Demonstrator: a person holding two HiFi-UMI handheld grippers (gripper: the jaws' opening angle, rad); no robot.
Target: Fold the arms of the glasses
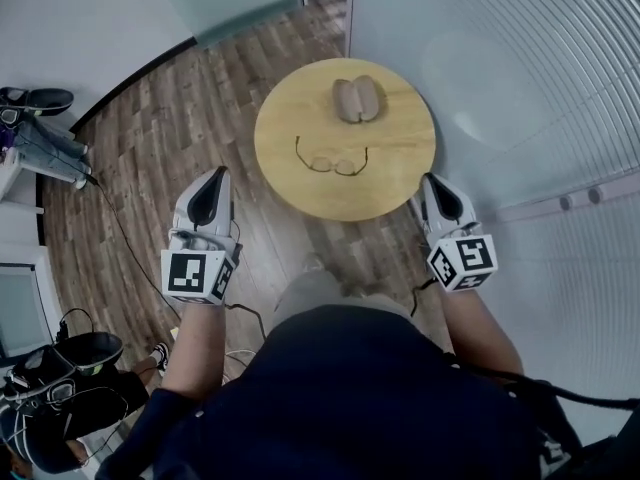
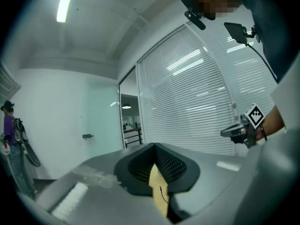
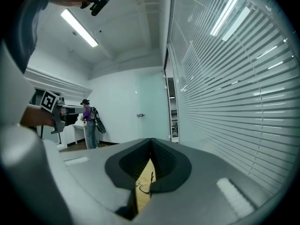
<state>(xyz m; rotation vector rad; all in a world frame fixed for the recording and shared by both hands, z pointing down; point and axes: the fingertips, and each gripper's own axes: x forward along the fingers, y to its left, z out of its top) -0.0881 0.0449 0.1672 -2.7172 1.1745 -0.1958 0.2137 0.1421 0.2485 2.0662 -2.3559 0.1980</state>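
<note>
— Glasses (image 1: 333,160), where?
— On round wooden table (image 1: 400,158), about the middle, a little toward the near side. Lying with lenses on the near side, both arms unfolded and pointing away.
— Touching something?
— Only the table. Further back, near the far rim, brown case (image 1: 356,99), opened in two halves, apart from the glasses.
— And left gripper (image 1: 213,183)?
— Closed, tips together, nothing between. Held level over wooden floor (image 1: 200,98), left of the table, well apart from its rim and from the glasses.
— Confirmed in its own view?
— Yes: dark pads (image 2: 171,165) meeting at the top, and below them, through the narrow gap, a strip of yellow table with one thin dark line of the glasses.
— Then right gripper (image 1: 432,183)?
— Closed too, empty. Just beside the near-right rim of the table, closer to it than the left one, not touching the glasses. In its own view much the same: pads together, and below them a slice of table with part of the glasses frame.
— Around?
— Wall of blinds (image 1: 520,88) on the right side. Far off in the right gripper view, person (image 3: 87,123) in purple with a dark bag, standing before a white wall.
</note>
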